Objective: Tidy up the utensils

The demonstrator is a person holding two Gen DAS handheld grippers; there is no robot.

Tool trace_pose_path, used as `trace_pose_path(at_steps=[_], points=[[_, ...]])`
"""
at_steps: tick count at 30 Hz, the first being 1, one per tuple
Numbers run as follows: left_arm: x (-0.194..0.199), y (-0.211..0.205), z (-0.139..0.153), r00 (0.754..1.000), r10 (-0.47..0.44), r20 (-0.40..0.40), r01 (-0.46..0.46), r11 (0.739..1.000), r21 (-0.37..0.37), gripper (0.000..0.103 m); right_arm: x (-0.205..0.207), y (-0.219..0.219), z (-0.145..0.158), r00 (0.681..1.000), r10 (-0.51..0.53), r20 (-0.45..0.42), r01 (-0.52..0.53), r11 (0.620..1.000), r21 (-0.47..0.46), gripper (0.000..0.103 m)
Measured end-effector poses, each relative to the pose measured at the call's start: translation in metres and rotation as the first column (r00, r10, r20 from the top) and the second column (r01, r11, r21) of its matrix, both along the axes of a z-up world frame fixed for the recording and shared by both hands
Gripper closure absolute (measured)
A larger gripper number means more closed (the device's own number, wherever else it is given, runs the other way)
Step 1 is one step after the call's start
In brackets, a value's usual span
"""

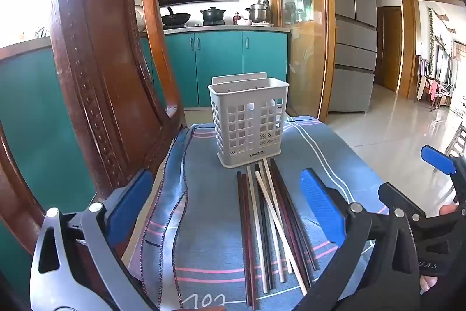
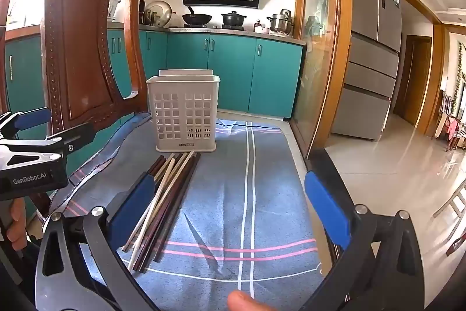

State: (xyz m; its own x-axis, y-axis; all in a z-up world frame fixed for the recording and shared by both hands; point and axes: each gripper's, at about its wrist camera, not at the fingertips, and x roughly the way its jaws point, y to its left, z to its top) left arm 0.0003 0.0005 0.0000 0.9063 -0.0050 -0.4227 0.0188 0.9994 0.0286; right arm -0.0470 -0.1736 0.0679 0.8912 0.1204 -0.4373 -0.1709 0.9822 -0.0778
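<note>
both tools empty. left gripper [image 1: 224, 212] has its jaws spread wide with nothing between the pads; right gripper [image 2: 233, 212] the same, jaws fully apart, hanging over bare cloth.

chopsticks [image 1: 271, 226] lie in a loose bundle on the blue towel [image 2: 262, 179], running from the near edge up to the foot of the white slotted basket [image 1: 249, 121], which stands upright toward the far edge. dark and pale sticks are mixed and some cross over others.

risks i see from here:
- sticks overlap, so closing on one likely drags or lifts a neighbour, which may then roll toward the towel edge.
- thin round sticks on soft cloth: pads may press them into the pile rather than get under them.
- the basket is light and looks free-standing; a long stick entering at an angle could tip it or push it off the far edge.
- the chair back [image 1: 96, 77] stands close on the left; a wide swing of the left tool could strike it.
- the two tools sit near each other; converging on the bundle could make them collide.
</note>
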Motion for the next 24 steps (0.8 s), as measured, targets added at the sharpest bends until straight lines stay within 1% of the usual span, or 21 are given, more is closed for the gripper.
trace_pose_path(at_steps=[12,24], points=[[0.0000,-0.0001,-0.0002,1.000,0.001,0.001,-0.001,1.000,0.001,0.002,0.0019,0.0027,0.0014,1.000,0.002,0.003,-0.002,1.000,0.000,0.002],[0.0007,0.0002,-0.0008,1.000,0.001,0.001,-0.001,1.000,-0.001,0.002,0.0005,0.0049,-0.0046,1.000,0.008,0.007,-0.008,1.000,0.004,0.002]])
